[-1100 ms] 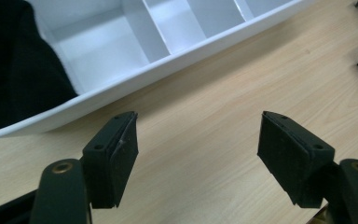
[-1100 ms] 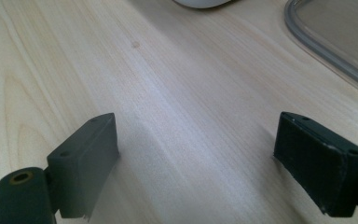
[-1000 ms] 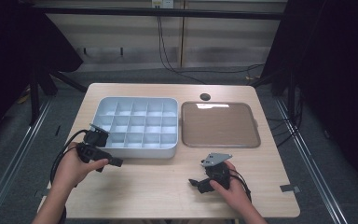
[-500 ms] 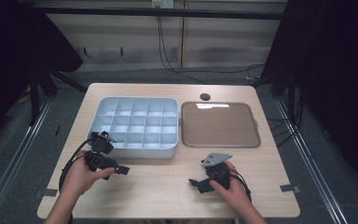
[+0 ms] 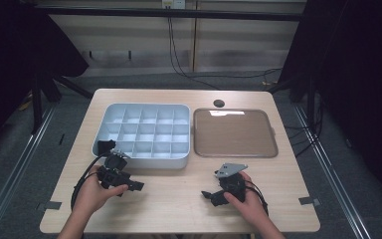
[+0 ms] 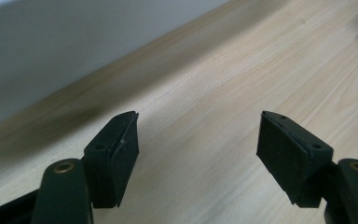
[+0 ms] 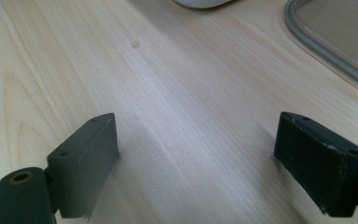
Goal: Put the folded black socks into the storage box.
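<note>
Resting low over the wooden table [image 5: 179,209], the left gripper [image 6: 198,149] holds its jaws wide apart with nothing between them, the pale compartment tray [image 5: 144,132] just beyond its fingers [image 6: 116,154], while the right gripper [image 7: 198,158] gapes equally empty, the clear lid [image 7: 335,37] lying ahead of its fingertips

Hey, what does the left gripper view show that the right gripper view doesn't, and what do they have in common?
Left gripper view: the pale blue-grey wall of the compartment box running along the table, close beside the left gripper.

Right gripper view: the rounded rim of the clear plastic lid at the upper right, ahead of the right gripper, and a rounded corner of the box at the top edge.

Both: the light wooden table, and two black jaws standing wide apart with nothing between them.
</note>
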Demonstrator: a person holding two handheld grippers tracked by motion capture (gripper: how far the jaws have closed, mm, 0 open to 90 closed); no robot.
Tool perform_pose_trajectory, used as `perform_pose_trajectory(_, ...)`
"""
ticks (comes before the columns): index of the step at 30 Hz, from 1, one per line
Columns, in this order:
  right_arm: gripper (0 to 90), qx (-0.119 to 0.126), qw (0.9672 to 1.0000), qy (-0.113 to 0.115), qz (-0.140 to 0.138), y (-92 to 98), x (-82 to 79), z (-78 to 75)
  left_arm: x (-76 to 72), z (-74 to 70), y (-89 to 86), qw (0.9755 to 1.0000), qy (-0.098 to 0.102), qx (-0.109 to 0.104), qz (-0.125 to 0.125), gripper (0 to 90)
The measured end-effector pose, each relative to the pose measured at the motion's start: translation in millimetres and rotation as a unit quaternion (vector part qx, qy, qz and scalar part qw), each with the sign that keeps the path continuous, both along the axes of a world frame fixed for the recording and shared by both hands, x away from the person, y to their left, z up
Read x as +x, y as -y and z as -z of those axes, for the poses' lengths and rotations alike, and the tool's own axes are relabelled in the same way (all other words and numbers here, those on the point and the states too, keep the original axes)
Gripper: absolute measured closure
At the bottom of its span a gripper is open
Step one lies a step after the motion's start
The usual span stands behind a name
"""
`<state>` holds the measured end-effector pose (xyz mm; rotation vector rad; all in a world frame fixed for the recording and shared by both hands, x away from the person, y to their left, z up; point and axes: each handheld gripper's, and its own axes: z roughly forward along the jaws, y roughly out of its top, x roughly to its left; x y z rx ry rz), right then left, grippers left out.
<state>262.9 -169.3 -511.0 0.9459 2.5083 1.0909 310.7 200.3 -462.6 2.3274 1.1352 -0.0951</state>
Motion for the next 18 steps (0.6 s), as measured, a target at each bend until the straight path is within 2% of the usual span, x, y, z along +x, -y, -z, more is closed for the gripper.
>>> perform_pose_trajectory(12,12.9,0.000,1.0000,0.000,0.000,0.0,0.0,0.0,-6.6,15.6,12.4,0.9988,0.033,0.007,0.035,28.7)
perform_pose_trajectory(18,12.9,0.000,1.0000,0.000,0.000,0.0,0.0,0.0,-11.5,20.6,14.2,0.9966,0.066,0.004,0.050,27.0)
